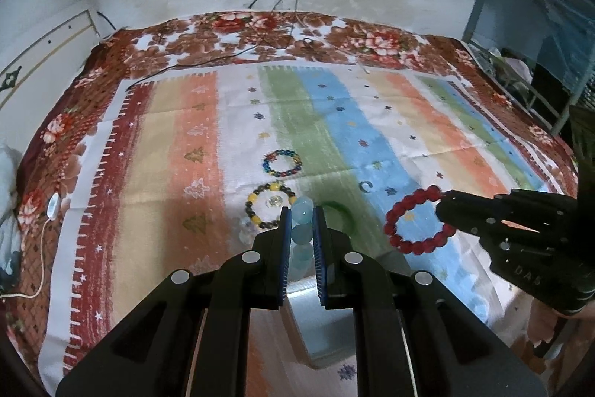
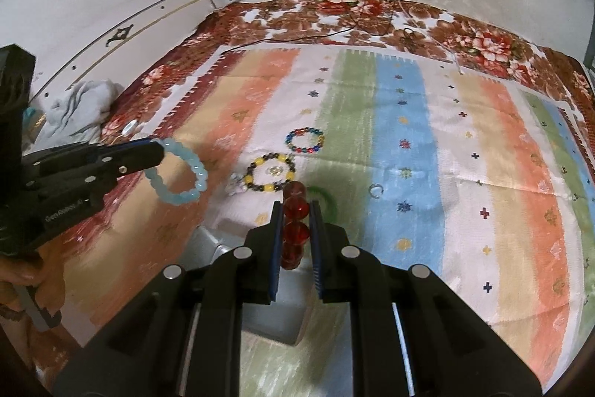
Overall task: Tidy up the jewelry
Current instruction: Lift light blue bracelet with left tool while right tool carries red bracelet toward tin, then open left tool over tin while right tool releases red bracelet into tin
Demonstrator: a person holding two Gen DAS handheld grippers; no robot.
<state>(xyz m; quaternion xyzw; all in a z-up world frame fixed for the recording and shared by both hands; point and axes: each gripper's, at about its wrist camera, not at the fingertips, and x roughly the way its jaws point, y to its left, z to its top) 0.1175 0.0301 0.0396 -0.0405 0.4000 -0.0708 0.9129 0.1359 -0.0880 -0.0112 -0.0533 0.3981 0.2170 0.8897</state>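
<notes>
My left gripper (image 1: pixel 302 214) is shut on a pale blue bead bracelet (image 1: pixel 302 229) and holds it above the striped cloth; the bracelet hangs as a ring in the right wrist view (image 2: pixel 178 173). My right gripper (image 2: pixel 295 207) is shut on a red bead bracelet (image 2: pixel 295 222), which also shows as a ring in the left wrist view (image 1: pixel 416 222). On the cloth lie a multicoloured bead bracelet (image 1: pixel 282 163), a yellow-and-black bead bracelet (image 1: pixel 269 205), a green bangle (image 2: pixel 323 198) and a small silver ring (image 2: pixel 375 190). A grey-white box (image 2: pixel 267 315) sits under the grippers.
The striped cloth (image 1: pixel 372 136) lies over a floral bedspread (image 1: pixel 230 36). Cables (image 1: pixel 208 60) run from a wall socket across the far edge. A white cord (image 1: pixel 48 222) lies at the left. Crumpled cloth (image 2: pixel 81 106) sits at the bed's left side. A blue frame (image 1: pixel 520 62) stands at the right.
</notes>
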